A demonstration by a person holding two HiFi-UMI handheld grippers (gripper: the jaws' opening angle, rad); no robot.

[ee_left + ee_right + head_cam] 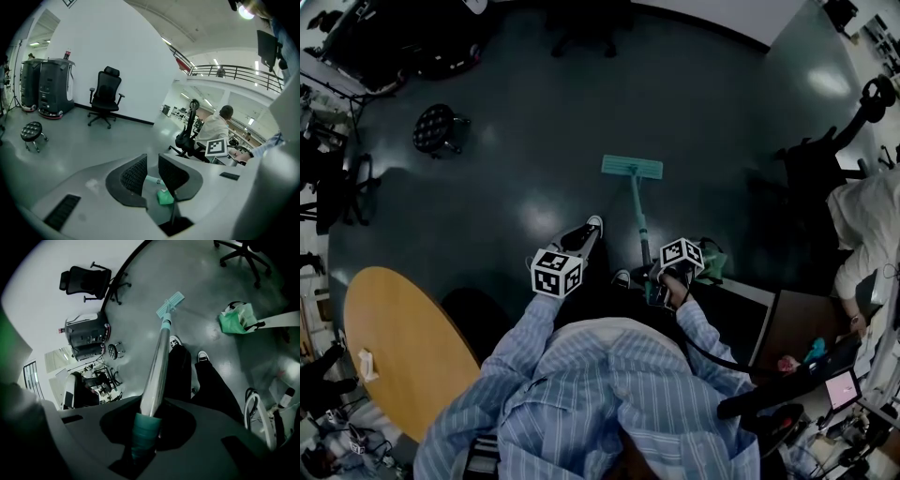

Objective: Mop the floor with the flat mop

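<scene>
Our right gripper [146,425] squeezes the long silver-and-teal flat mop [632,167], pad down on the dark shiny floor [703,103] ahead, our left gripper [152,174] has jaws a little apart, holding nothing, and most mopping seems left.

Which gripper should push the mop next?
Probably the right one. The right gripper is shut on the mop handle, and the mop head lies flat on the floor ahead. The left gripper has its jaws apart and grips nothing.
</scene>
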